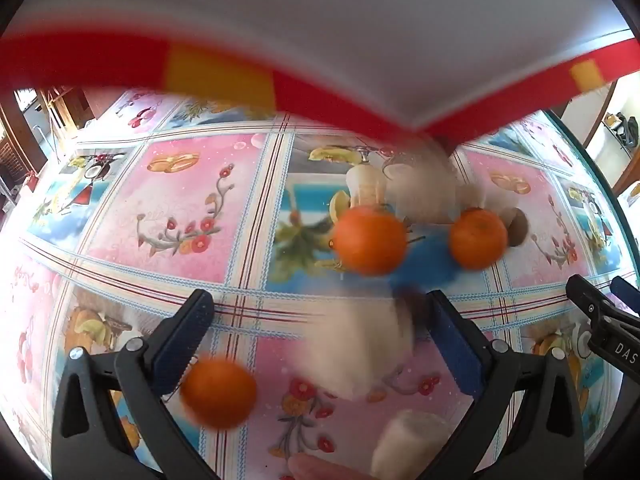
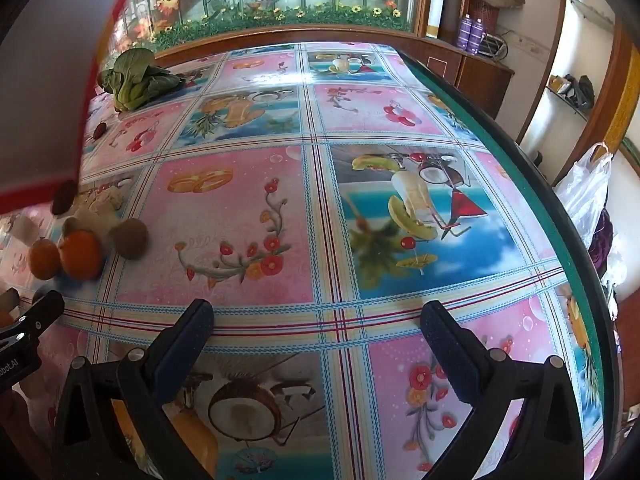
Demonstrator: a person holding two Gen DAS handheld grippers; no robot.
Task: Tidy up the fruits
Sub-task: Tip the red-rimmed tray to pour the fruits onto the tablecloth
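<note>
From my left wrist, much is smeared. A white box with a red and yellow rim [image 1: 360,40] fills the top of the view, tilted, its far parts cut off by the frame. Below it, pale blurred shapes [image 1: 360,352] streak across the patterned tablecloth [image 1: 180,208]; I cannot tell what they are. Three oranges [image 1: 369,240] show: two side by side in the middle of the cloth, just beneath the box's corner, and a third [image 1: 218,393] blurred, close to my left finger. Being round, they give no long axis to speak of. A brown kiwi [image 1: 516,226] peeks out behind the right-hand orange, mostly hidden. My left claw [image 1: 320,344] stands spread wide, grasping nothing. The tip of my other claw pokes in at the right edge.

From my right wrist, my right claw [image 2: 316,344] is likewise released, wide apart over bare tablecloth [image 2: 240,208]. The fruit sits toward the table's left side: two oranges [image 2: 80,254] touching, a kiwi [image 2: 130,238] just beside them, its long axis running roughly sideways. More brown fruit [image 2: 64,198] lies half under the box's red rim [image 2: 86,92], which cuts off the left. Leafy greens [image 2: 136,80] rest near the far left corner, stems pointing left.
</note>
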